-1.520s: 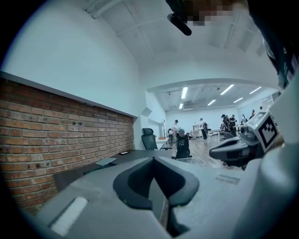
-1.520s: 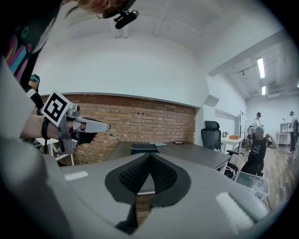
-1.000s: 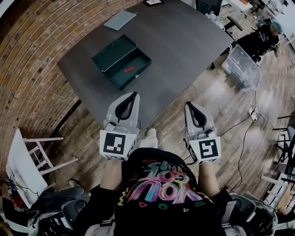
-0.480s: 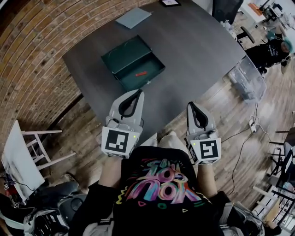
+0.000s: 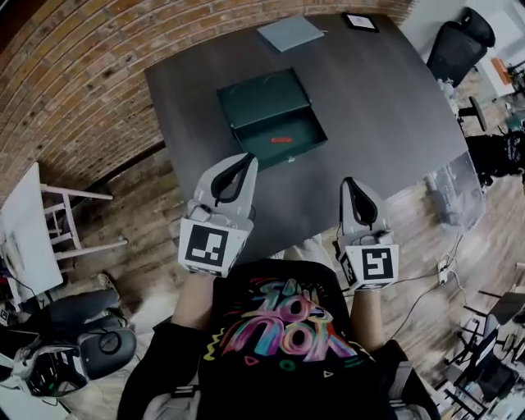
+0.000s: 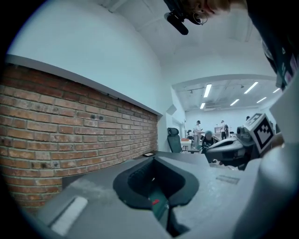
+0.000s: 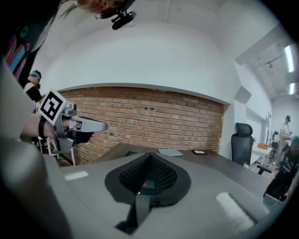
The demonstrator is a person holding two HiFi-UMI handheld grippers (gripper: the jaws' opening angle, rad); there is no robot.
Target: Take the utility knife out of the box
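An open dark green box [image 5: 264,97] lies on the dark grey table [image 5: 385,107], its lid folded back toward the far side. A small red utility knife [image 5: 281,139] rests inside the tray. My left gripper [image 5: 244,157] is shut and empty, its tip just short of the box's near edge. Off to the right, over the table's near edge, my right gripper [image 5: 349,180] is also shut and empty. In the left gripper view the knife [image 6: 154,201] shows as a red speck between the left gripper's [image 6: 154,158] fingers. The right gripper [image 7: 149,154] frames the knife [image 7: 144,185] too.
A flat grey pad [image 5: 289,33] and a small black-framed item [image 5: 361,22] lie at the table's far end. A brick wall [image 5: 74,74] runs along the left. A white chair [image 5: 57,221] stands at the left, a clear bin [image 5: 459,197] and an office chair [image 5: 459,45] at the right.
Both grippers have come forward toward the table and box. The left tip, which was over the floor, is now at the box's near edge. Both jaws have stayed shut.
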